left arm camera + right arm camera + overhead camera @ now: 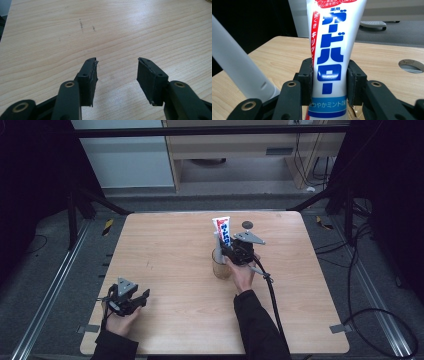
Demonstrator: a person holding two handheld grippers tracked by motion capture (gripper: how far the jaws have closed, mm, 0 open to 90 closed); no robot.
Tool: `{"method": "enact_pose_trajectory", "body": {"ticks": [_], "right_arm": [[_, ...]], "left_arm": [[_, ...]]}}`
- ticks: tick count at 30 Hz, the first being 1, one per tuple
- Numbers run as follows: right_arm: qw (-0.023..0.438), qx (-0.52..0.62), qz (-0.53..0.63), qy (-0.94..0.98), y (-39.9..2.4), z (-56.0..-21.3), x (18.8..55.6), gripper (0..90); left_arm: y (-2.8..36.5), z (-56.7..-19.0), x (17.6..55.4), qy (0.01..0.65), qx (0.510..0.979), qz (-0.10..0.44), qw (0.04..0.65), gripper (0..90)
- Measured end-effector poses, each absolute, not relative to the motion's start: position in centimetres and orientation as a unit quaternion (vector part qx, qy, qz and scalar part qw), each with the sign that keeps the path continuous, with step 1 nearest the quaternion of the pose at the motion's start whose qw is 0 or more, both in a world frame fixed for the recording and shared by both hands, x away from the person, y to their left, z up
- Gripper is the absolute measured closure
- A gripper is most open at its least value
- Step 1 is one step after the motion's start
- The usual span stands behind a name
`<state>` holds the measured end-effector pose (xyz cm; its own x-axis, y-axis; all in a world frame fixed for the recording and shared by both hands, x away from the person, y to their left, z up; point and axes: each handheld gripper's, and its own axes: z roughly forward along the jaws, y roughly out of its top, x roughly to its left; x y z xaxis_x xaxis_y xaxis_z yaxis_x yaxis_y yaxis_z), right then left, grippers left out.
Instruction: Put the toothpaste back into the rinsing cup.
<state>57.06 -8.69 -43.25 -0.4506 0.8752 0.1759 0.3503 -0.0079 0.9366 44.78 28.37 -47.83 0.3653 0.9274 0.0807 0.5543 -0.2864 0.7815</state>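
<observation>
A white toothpaste tube with blue and red print stands upright in a translucent brownish cup near the middle of the wooden table. My right gripper reaches in from the right at the cup's rim. In the right gripper view its two pads lie against both sides of the tube, so this gripper is shut on it. A pale, toothbrush-like handle leans out of the cup beside the tube. My left gripper rests low at the table's front left, open over bare wood.
A small dark round disc lies on the table just behind the cup, and it appears at the right of the right gripper view. The right gripper's cable trails toward the table's front edge. Dark frame struts stand past the far corners.
</observation>
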Motion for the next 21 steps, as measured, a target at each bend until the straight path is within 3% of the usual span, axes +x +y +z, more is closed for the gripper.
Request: {"method": "enact_pose_trajectory", "body": {"ticks": [21], "right_arm": [[0.247, 0.447, 0.502, 0.698, -9.8, -43.2, 55.2, 58.1]], "left_arm": [[28.3, -47.9, 44.8, 0.491, 0.754, 0.275, 0.338, 49.4]]}}
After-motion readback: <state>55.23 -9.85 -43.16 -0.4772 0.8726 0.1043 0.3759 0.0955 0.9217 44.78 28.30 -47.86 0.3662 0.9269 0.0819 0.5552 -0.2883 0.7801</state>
